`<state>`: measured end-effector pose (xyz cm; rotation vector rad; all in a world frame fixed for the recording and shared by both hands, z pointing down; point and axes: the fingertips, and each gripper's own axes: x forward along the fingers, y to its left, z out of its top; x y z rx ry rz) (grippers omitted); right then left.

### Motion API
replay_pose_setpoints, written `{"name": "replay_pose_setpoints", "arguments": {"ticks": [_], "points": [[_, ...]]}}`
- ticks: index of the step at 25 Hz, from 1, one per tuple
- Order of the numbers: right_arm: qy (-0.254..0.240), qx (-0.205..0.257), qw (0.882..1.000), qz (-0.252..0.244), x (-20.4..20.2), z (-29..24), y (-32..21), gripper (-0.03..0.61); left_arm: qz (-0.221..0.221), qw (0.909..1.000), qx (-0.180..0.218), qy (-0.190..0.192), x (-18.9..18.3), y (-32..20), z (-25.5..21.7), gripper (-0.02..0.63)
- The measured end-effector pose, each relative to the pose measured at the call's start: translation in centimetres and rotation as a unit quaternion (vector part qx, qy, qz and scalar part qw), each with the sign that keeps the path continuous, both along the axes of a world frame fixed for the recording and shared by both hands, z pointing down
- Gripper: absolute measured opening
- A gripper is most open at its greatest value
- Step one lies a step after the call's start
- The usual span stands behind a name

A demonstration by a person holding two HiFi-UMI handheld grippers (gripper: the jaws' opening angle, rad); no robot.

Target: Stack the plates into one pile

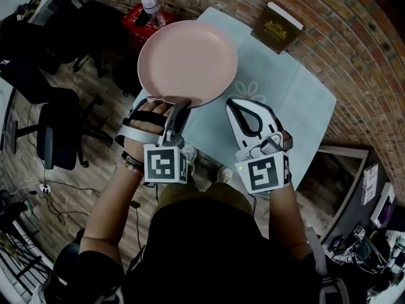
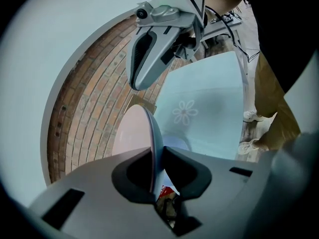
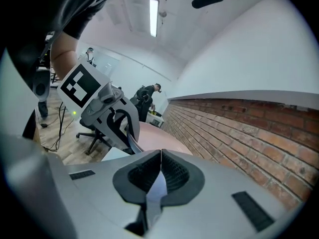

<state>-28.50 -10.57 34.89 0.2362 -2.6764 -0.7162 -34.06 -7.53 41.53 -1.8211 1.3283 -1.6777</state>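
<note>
Left gripper point(image 1: 179, 108) is clamped on the near rim of the pink plate point(image 1: 188, 62); my left gripper view shows the rim edge-on, pinched between both pads, so the grip looks firm. Plate is lifted, roughly level, upper centre of the head view, over the table's point(image 1: 288, 87) upper left corner and partly over the floor. Rim grip makes sense: it leaves the underside free so I can set it flat on another plate.

Right gripper point(image 1: 239, 109) is just right of the plate's near edge, jaws shut together, nothing between them. I judge it's idling alongside, close enough to steady the plate if it tips.

No second plate or pile shows in any view, so I can't say where the stack goes; below the right gripper there's only table top with a flower print. Book point(image 1: 277, 26) sits at the table's far edge, upper right; red crate point(image 1: 134, 19) with a bottle point(image 1: 152, 6) is off the table, upper left; neither is in the way.

Risk: with a one-sided rim pinch, the plate may droop or slip if I swing it fast. Step as I read it: carrying the plate toward the pile; stacking not yet done.
</note>
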Motion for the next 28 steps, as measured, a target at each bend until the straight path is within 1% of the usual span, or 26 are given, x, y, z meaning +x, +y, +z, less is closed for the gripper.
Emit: {"name": "replay_pose_setpoints", "arguments": {"ticks": [4,10,13,17,24,26,28], "points": [[0.006,-0.004,1.0,0.012,-3.4,0.8,0.0,0.034,0.013,0.9998,-0.012,-0.005,-3.6,0.2,1.5,0.066],[0.027,-0.007,0.999,0.04,-5.4,1.9,-0.8,0.034,0.037,0.9991,-0.023,0.001,-6.3,-0.7,4.8,0.066],[0.039,-0.01,0.998,0.054,-5.6,2.6,-1.4,0.034,0.05,0.9979,-0.039,0.007,-6.7,-1.1,7.1,0.067],[0.054,-0.017,0.996,0.074,-5.2,3.8,-2.1,0.034,0.064,0.9955,-0.065,0.025,-6.4,-1.0,9.8,0.071],[0.078,-0.031,0.992,0.093,-3.8,5.9,-2.8,0.034,0.084,0.9878,-0.126,0.037,-5.3,-0.5,15.1,0.076],[0.083,-0.034,0.992,0.093,-3.8,6.2,-2.7,0.034,0.084,0.9871,-0.13,0.041,-5.3,-0.4,15.7,0.08],[0.086,-0.036,0.992,0.09,-4.0,6.4,-2.5,0.034,0.08,0.9877,-0.126,0.045,-5.5,-0.5,16.0,0.08]]}}
